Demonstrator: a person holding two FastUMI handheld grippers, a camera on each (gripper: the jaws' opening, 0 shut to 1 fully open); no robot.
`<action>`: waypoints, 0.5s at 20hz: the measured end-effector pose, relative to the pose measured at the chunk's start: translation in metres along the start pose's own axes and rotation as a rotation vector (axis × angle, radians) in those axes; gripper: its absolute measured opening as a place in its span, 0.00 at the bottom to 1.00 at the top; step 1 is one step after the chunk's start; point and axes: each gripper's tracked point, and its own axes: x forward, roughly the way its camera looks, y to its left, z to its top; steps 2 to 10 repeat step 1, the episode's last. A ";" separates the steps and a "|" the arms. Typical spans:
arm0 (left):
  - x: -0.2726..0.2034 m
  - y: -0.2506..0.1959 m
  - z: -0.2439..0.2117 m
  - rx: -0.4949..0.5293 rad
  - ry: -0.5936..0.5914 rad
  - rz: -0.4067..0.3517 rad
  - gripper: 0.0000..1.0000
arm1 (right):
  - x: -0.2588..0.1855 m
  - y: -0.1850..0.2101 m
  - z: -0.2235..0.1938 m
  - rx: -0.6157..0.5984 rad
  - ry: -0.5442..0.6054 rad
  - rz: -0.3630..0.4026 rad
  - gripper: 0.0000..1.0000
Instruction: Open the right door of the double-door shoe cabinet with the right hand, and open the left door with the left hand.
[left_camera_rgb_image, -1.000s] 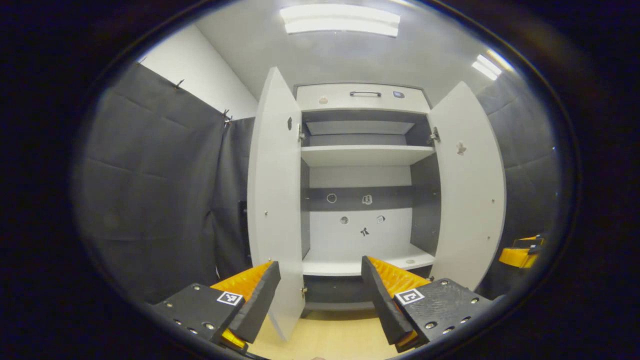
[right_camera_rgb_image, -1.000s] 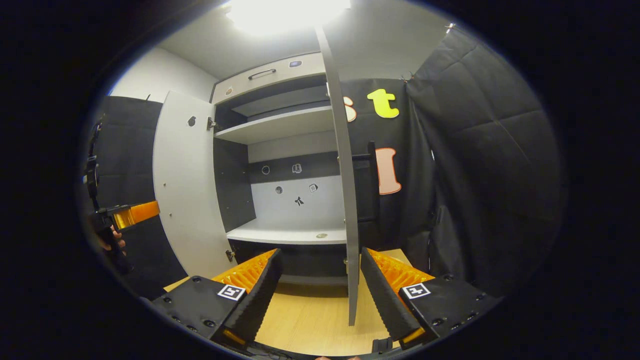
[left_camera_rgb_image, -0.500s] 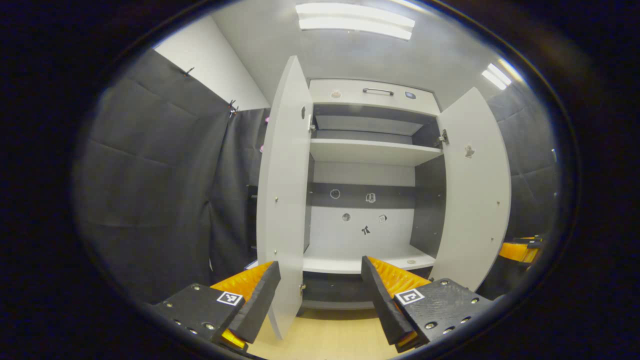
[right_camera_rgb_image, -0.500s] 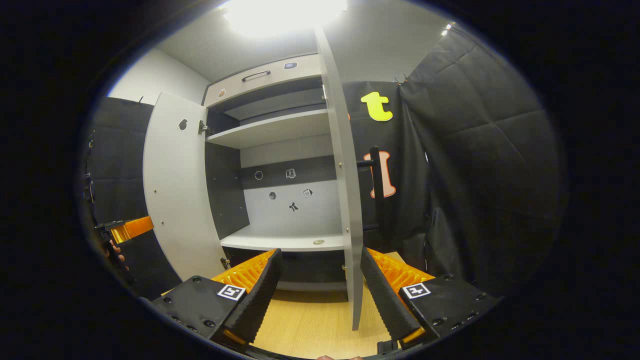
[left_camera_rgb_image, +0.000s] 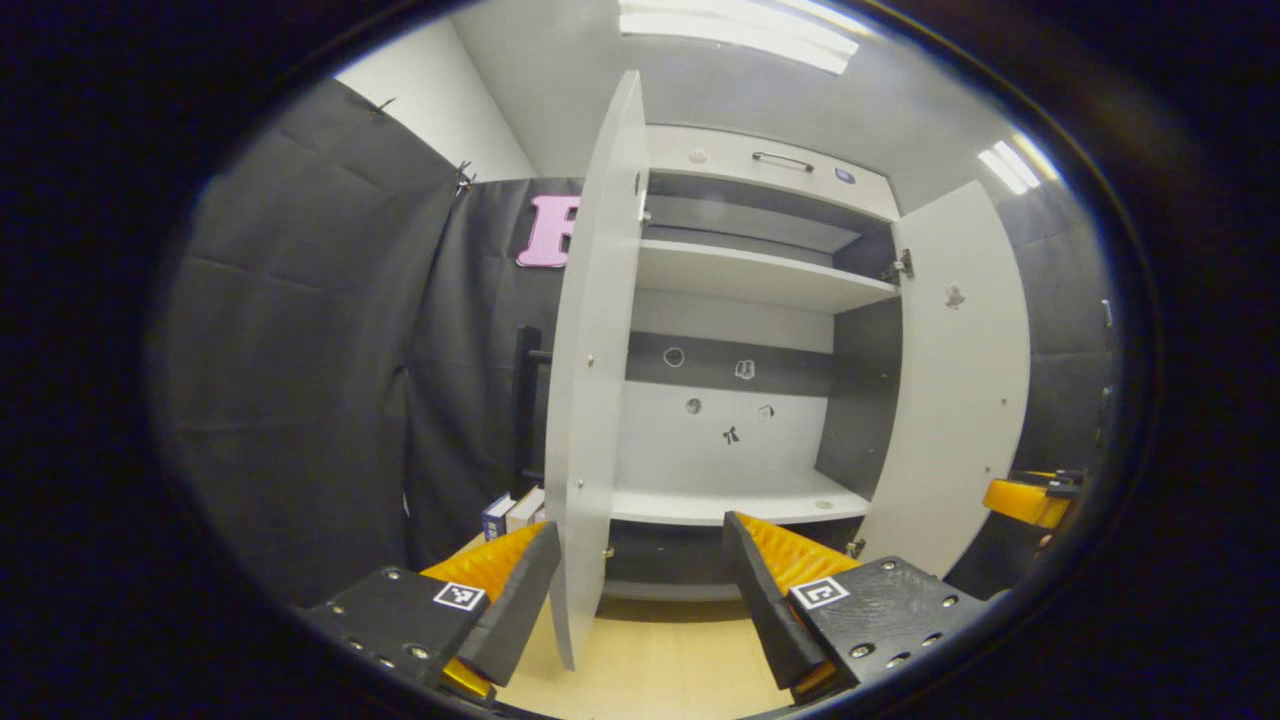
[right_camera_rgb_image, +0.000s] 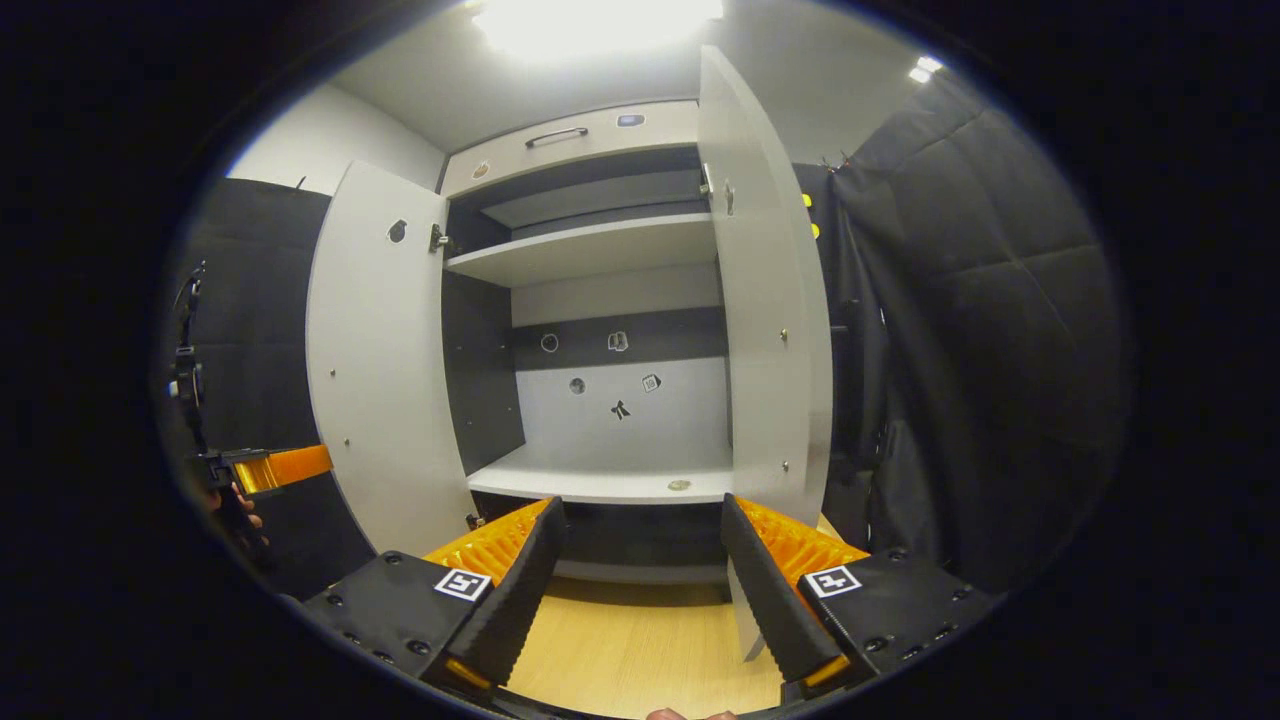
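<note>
Black cloth walls surround the shoe cabinet (left_camera_rgb_image: 740, 300), both doors swung out. Left door (left_camera_rgb_image: 590, 380) stands edge-on between the wide left gripper (left_camera_rgb_image: 640, 590) fingers, untouched. Right gripper (right_camera_rgb_image: 640, 590) gapes wide beside the right door (right_camera_rgb_image: 770, 320).

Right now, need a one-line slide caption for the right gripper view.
Open right claw faces the shoe cabinet, left door and right door swung open.

Booth: black cloth walls (left_camera_rgb_image: 300, 380)

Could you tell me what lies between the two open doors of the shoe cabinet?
In the left gripper view, bare shelves and a back panel with small stickers lie between the left door and right door.
</note>
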 end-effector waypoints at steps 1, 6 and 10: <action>0.002 -0.001 0.001 0.011 -0.004 -0.018 0.96 | 0.000 0.002 0.004 -0.002 -0.012 -0.018 0.98; 0.002 -0.001 0.001 0.011 -0.004 -0.018 0.96 | 0.000 0.002 0.004 -0.002 -0.012 -0.018 0.98; 0.002 -0.001 0.001 0.011 -0.004 -0.018 0.96 | 0.000 0.002 0.004 -0.002 -0.012 -0.018 0.98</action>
